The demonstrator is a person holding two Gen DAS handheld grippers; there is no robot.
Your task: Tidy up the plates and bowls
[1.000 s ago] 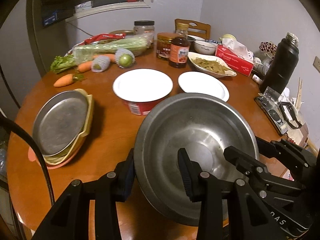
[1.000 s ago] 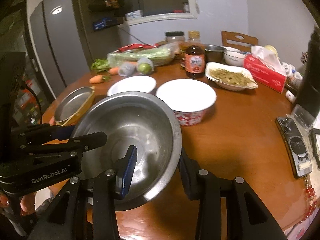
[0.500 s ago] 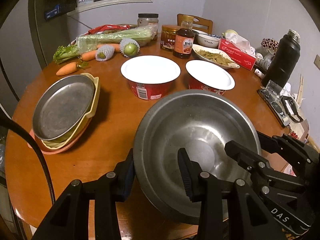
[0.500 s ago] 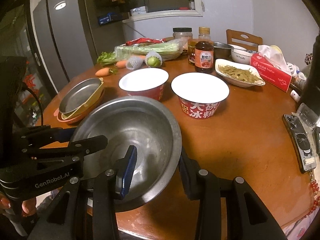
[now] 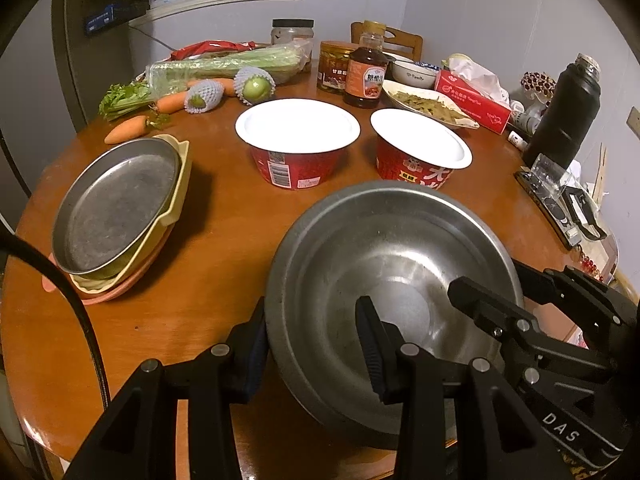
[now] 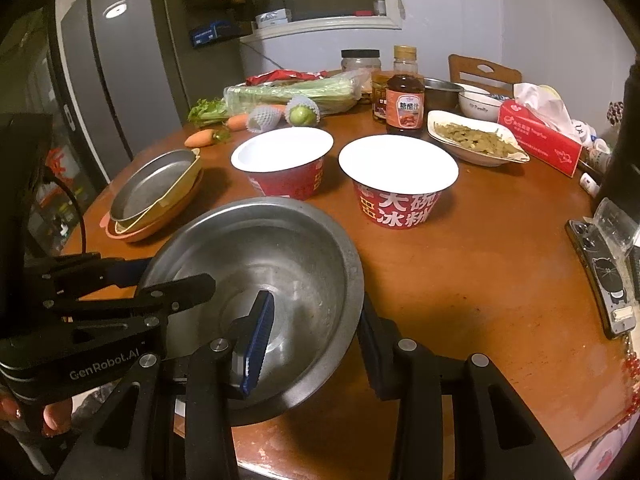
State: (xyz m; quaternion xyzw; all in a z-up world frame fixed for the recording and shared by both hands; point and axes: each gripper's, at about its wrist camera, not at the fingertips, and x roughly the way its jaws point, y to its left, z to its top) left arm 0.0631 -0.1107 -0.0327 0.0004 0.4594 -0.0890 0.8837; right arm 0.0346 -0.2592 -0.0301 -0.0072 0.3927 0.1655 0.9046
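Observation:
A large steel bowl (image 5: 384,272) (image 6: 280,264) is held between both grippers near the table's front edge. My left gripper (image 5: 312,344) is shut on the bowl's left rim, one finger inside and one outside. My right gripper (image 6: 316,336) is shut on the bowl's right rim in the same way. A stack of plates (image 5: 116,212) (image 6: 156,196) lies at the left, with a steel plate on top of a yellow dish and an orange plate. Two red instant-noodle bowls (image 5: 298,140) (image 6: 398,176) with white lids stand behind the steel bowl.
The round wooden table (image 5: 208,248) also carries carrots, celery (image 5: 228,62), wrapped fruit, jars, a sauce bottle (image 5: 366,76), a dish of greens (image 6: 476,142), a tissue box (image 6: 540,136), a black flask (image 5: 564,112) and a phone (image 6: 604,272) at the right edge.
Both grippers and the steel bowl have dropped lower and drawn back toward the table's front edge. The noodle bowls now show their red sides. The grip on the rim is unchanged.

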